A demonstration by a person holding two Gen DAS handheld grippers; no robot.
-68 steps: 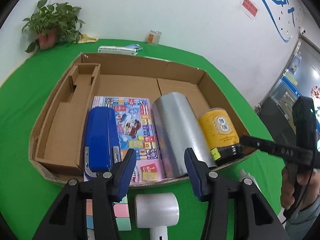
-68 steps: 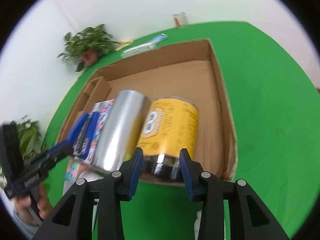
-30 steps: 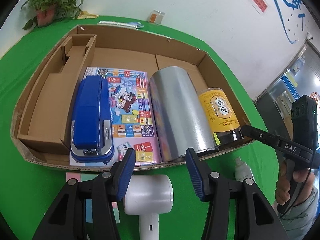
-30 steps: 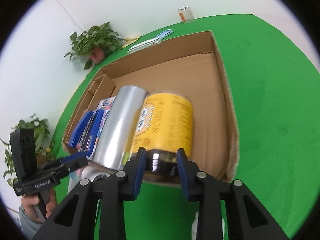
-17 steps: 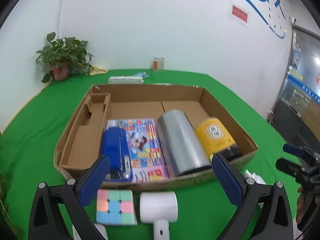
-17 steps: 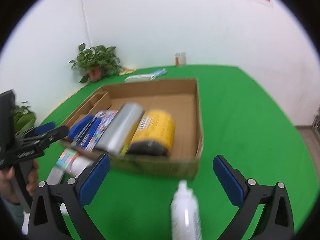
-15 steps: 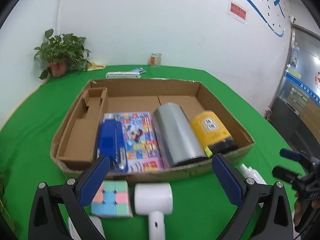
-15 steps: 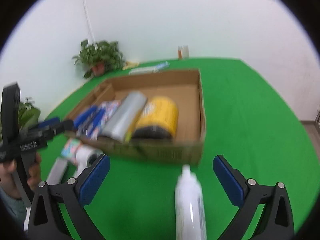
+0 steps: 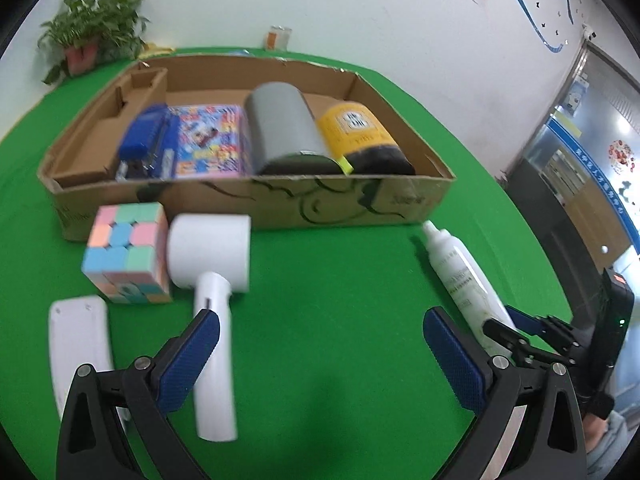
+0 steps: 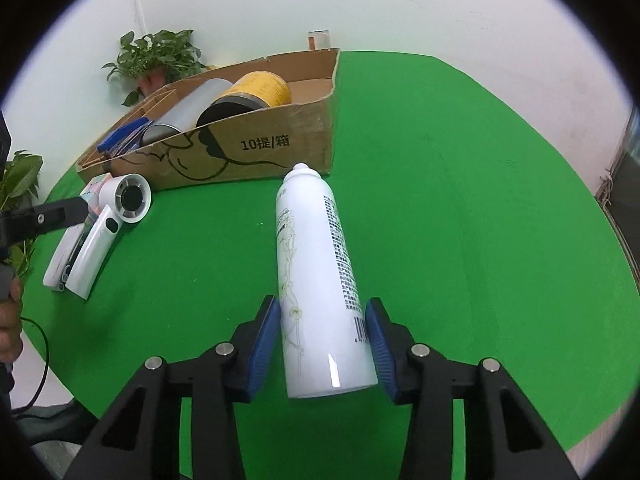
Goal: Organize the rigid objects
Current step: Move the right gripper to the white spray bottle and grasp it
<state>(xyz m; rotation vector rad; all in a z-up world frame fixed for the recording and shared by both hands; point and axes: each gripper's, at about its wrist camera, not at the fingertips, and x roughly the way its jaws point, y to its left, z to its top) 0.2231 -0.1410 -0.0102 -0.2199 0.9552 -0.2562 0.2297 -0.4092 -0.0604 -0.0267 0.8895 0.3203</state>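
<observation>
A white spray bottle (image 10: 316, 276) lies on the green table, nozzle toward the cardboard box (image 10: 256, 148). My right gripper (image 10: 322, 340) is open, its pads on either side of the bottle's base, very close to it. The bottle also shows in the left wrist view (image 9: 464, 276). My left gripper (image 9: 320, 356) is wide open and empty above the table, beside a white handheld fan (image 9: 212, 276). The box (image 9: 340, 204) holds a blue stapler (image 9: 146, 146), a colourful book (image 9: 210, 144), a silver cylinder (image 9: 286, 132) and a yellow jar (image 9: 358, 136).
A pastel puzzle cube (image 9: 126, 254) and a flat white device (image 9: 80, 344) lie left of the fan. Potted plants (image 9: 90, 44) and a small jar (image 9: 278, 36) stand at the table's far edge. Bare green cloth stretches to the right of the bottle.
Both grippers have pulled back from the box and dropped low. The right gripper let go of the yellow jar, opened, and now straddles the white bottle. The left gripper opened wide.
</observation>
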